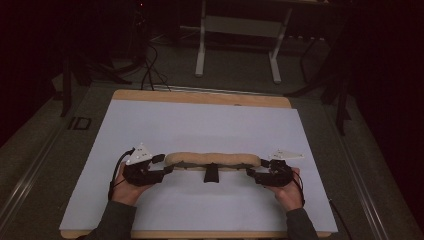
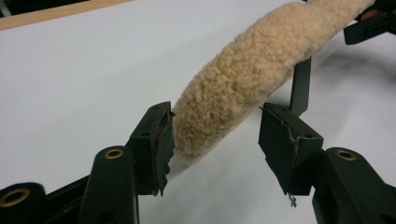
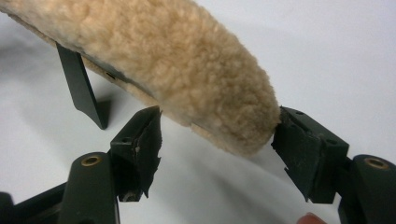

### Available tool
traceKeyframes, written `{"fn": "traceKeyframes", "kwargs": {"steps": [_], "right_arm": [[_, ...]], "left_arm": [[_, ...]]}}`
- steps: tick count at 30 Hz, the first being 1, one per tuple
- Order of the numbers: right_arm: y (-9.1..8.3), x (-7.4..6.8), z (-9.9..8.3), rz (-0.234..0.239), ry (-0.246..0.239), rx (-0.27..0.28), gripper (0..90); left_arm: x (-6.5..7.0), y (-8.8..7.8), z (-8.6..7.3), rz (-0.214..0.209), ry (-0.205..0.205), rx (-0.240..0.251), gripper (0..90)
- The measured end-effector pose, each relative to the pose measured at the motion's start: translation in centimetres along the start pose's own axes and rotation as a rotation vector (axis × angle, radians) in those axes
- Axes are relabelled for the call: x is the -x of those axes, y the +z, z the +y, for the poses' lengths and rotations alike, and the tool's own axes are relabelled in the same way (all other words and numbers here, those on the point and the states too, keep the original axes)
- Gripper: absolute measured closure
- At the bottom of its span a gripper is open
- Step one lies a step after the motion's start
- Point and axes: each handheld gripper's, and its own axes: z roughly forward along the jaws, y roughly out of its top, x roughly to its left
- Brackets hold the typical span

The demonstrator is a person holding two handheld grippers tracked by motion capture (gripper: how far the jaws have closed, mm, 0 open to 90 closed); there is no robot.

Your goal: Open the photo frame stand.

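Observation:
A long tan fleece-covered bar (image 1: 212,159) lies crosswise on the white sheet (image 1: 200,125), propped on a short black stem (image 1: 211,173) under its middle. My left gripper (image 1: 164,165) is at the bar's left end and my right gripper (image 1: 256,167) at its right end. In the left gripper view the jaws (image 2: 215,140) stand wide apart around the fleece tip (image 2: 252,70); one pad brushes it, the other is well off. In the right gripper view the jaws (image 3: 217,140) also straddle the fleece end (image 3: 163,51), one pad against it, the other apart. The stem (image 3: 81,88) stands behind.
The white sheet covers a wooden tabletop (image 1: 200,96) whose edges show at the back and front. Beyond the table stand a white desk frame (image 1: 240,35) and cables (image 1: 150,70) on a dark floor.

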Motion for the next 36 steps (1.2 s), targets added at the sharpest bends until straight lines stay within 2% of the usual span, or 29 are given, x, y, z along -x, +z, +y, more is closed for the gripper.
{"fn": "traceKeyframes", "kwargs": {"steps": [5, 6, 11, 14, 16, 19, 24, 32, 36], "right_arm": [[-0.1, 0.1, 0.0, -0.003, 0.000, -0.006, 32.3], [-0.2, 0.1, 0.0, -0.007, -0.002, -0.008, 32.6], [-0.3, 0.2, 0.0, -0.018, -0.004, -0.016, 34.1], [-0.4, 0.1, 0.0, -0.016, -0.002, -0.024, 36.1], [-0.5, 0.1, 0.0, -0.015, 0.000, -0.024, 37.3], [-0.6, 0.2, 0.0, -0.016, 0.012, -0.021, 40.3], [-0.9, 0.1, -0.1, -0.004, 0.012, -0.021, 44.2], [-1.1, -0.4, -0.2, -0.002, -0.013, -0.025, 30.9], [-1.2, -0.5, -0.3, -0.026, -0.015, -0.036, 35.3]], "left_arm": [[-0.2, -0.3, 0.1, 0.002, -0.013, 0.017, 45.3], [-0.3, -0.6, 0.2, -0.003, -0.021, 0.033, 45.7], [-0.4, -1.3, 0.3, -0.004, -0.017, 0.060, 47.0], [-0.5, -1.7, 0.5, -0.025, -0.012, 0.081, 50.2], [-0.6, -1.8, 0.5, -0.056, -0.024, 0.093, 54.7], [-0.9, -2.1, 0.5, -0.077, -0.042, 0.108, 60.0], [-1.2, -2.5, 0.6, -0.060, -0.073, 0.140, 60.7], [-2.0, -3.0, 0.5, -0.024, -0.115, 0.172, 61.4], [-2.3, -3.1, 0.5, 0.022, -0.115, 0.168, 61.6]]}}
